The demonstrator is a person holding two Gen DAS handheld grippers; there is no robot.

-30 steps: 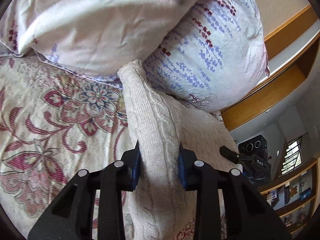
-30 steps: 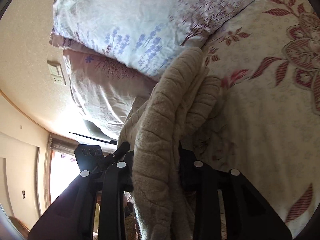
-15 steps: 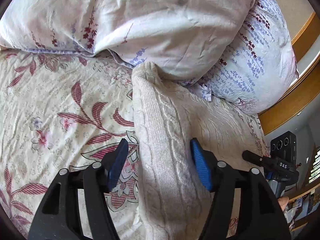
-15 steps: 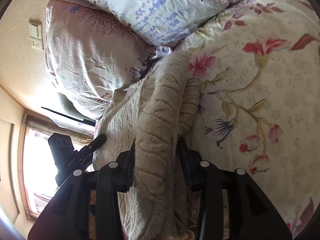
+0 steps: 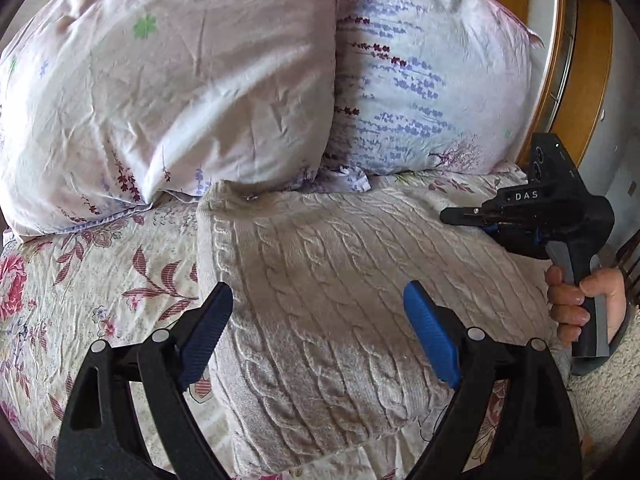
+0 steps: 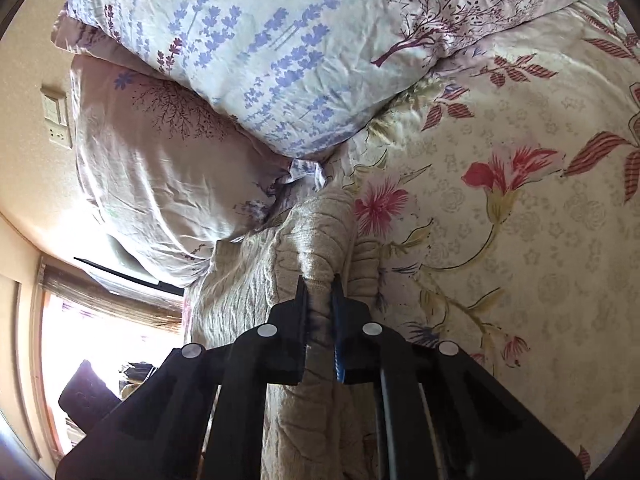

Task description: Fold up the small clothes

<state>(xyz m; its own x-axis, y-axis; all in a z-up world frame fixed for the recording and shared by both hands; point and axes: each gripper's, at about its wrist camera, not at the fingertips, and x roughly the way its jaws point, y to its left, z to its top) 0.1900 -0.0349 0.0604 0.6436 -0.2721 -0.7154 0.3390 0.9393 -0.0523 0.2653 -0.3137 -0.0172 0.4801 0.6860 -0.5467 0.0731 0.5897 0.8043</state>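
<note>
Left tongs (image 5: 318, 312) just spread, over sweater (image 5: 340, 280); right tongs (image 6: 319, 292), marked "DAS", just pinched sweater.

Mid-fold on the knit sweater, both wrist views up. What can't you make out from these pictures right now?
- Sweater near edge: cut off by the frame bottom and the left gripper in the left wrist view.
- Sweater's sleeves and collar: not identifiable; folded under in both views.
- Fabric behind the right gripper: hidden by its own black fingers, right wrist view.
- Window area: blown out by glare.
</note>
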